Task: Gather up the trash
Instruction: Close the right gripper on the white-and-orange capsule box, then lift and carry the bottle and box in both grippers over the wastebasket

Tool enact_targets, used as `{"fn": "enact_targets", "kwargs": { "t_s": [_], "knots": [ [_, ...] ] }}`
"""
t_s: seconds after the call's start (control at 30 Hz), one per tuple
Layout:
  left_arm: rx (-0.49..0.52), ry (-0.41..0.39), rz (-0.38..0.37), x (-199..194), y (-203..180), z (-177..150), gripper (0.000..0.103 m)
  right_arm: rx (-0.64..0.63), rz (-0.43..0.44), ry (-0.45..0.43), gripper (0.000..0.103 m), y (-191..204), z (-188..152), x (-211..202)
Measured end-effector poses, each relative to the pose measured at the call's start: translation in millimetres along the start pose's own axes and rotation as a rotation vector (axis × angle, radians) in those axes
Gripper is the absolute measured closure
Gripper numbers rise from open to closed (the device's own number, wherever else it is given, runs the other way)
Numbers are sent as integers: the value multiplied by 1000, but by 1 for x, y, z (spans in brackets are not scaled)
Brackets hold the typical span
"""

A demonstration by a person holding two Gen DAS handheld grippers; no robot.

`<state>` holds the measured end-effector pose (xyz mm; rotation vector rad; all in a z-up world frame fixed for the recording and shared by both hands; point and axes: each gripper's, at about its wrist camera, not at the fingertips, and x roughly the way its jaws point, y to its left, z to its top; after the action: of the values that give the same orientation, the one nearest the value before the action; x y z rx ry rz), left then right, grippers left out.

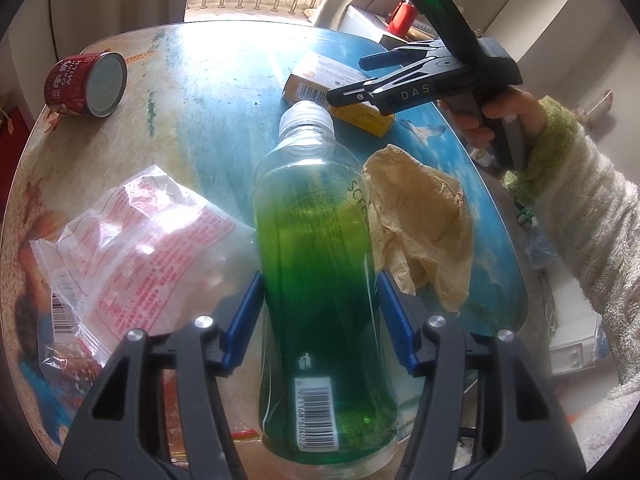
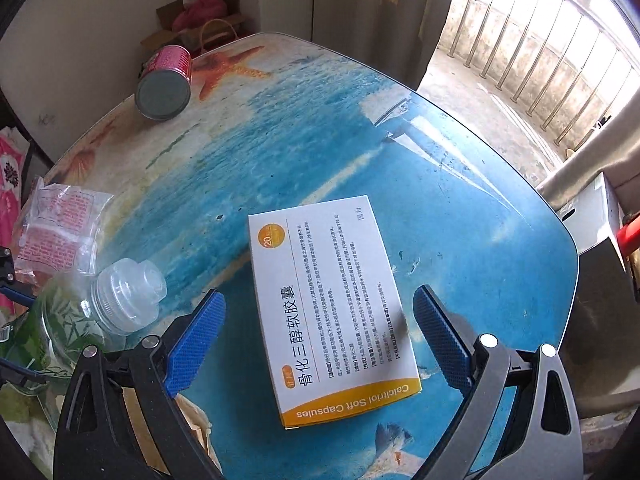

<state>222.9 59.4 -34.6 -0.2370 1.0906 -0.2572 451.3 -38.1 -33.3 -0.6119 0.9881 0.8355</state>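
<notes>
My left gripper is shut on a clear plastic bottle with a green label, its blue pads pressing both sides of the body. The bottle's capped neck points away, toward a white and orange medicine box. In the right wrist view that box lies flat on the table, and my right gripper hangs open above it, one finger on each side, neither touching. The left wrist view shows the right gripper over the box, held by a hand in a fuzzy sleeve.
A red tin can lies on its side at the far left of the sea-print table. A clear printed plastic bag lies left of the bottle, a crumpled tan wrapper right of it. The table edge curves close on the right.
</notes>
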Motion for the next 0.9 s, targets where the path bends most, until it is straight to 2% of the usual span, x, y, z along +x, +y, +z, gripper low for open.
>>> {"fn": "enact_targets", "kwargs": {
  "t_s": [0.13,0.33,0.6,0.9],
  "knots": [
    [7,3,0,1,-1,2,48,5,-4,29,11,-1,-6,11],
    [11,6,5,7,-3,4,47,53,-4,16,33,-2,-19,9],
    [29,-16,32,11,-8,1,47,175,-80,-54,33,-13,-41,-14],
    [24,-66,28,-1,-9,2,48,295,-171,-189,34,-15,-62,-72]
  ]
}}
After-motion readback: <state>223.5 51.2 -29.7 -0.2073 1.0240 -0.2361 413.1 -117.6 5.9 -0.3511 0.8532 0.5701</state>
